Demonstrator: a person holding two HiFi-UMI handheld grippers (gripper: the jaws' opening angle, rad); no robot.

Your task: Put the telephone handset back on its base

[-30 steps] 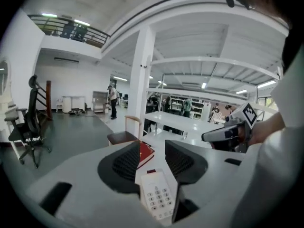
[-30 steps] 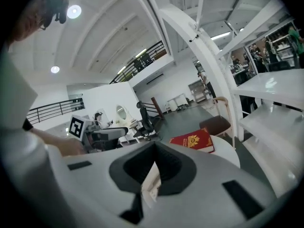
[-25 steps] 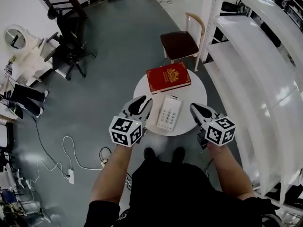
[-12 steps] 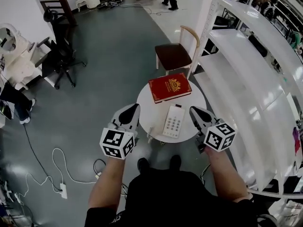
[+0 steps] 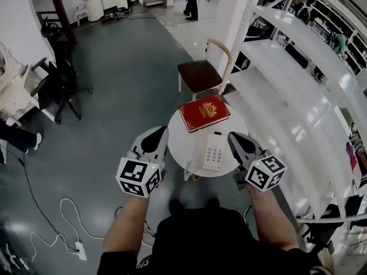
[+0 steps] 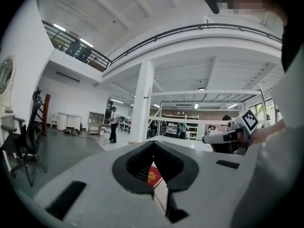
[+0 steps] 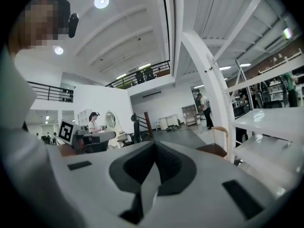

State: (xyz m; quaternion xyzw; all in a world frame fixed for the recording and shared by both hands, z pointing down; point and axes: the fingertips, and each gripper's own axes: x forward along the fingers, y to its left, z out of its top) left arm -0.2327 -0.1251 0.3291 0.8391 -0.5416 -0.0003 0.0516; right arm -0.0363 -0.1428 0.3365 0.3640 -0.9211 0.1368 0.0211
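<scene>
I find the left gripper (image 5: 163, 132) and right gripper (image 5: 233, 137) drawn back from the table (image 5: 182, 142), jaws closed and empty, the telephone (image 5: 214, 152) apparently whole: task likely complete.

Round white table (image 5: 184, 145): red book (image 5: 204, 112) on far side, white telephone (image 5: 214, 152) just beside it, nearer edge.

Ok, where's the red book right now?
In the head view the red book lies on the far side of the round white table, just beyond the telephone and in front of the wooden chair.
</scene>
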